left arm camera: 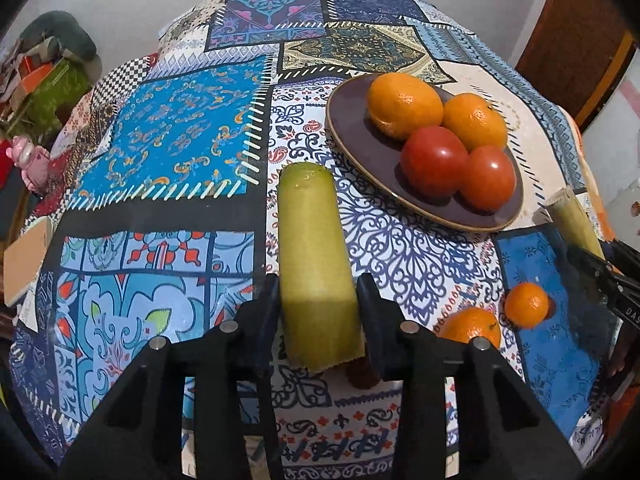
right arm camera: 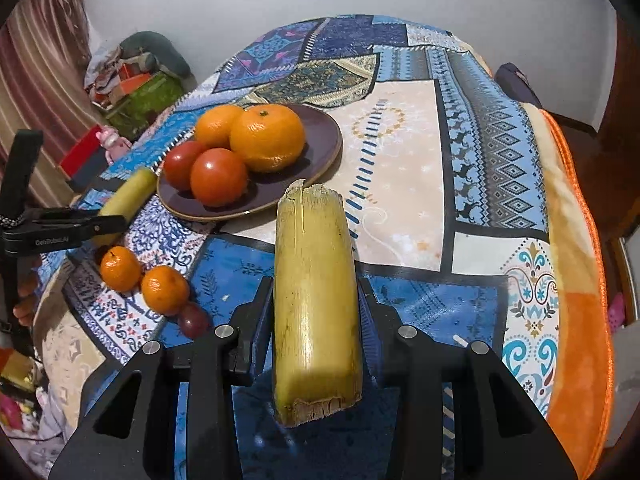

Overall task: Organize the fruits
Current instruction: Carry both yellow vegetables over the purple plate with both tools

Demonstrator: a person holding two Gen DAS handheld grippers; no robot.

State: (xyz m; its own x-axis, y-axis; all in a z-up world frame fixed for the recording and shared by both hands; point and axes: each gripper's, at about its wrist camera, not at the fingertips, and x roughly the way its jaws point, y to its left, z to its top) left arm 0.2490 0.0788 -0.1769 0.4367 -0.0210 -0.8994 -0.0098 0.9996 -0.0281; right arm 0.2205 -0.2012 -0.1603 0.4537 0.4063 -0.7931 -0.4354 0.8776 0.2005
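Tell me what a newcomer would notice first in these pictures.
Each claw grips a thick yellow-green cane piece: the left claw holds the left cane, the right claw the right cane. Beyond them a brown plate carries two oranges and two tomatoes on the bright patchwork cloth.

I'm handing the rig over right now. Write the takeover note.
Left gripper: shut on a green cane piece, held above the cloth.
Right gripper: shut on a yellow cane piece.
Plate: two oranges and two tomatoes on it.
On the cloth near the plate: two small oranges and a dark reddish fruit.
Done: plate loaded with four.
Left: place both cane pieces, then sort the loose fruit.
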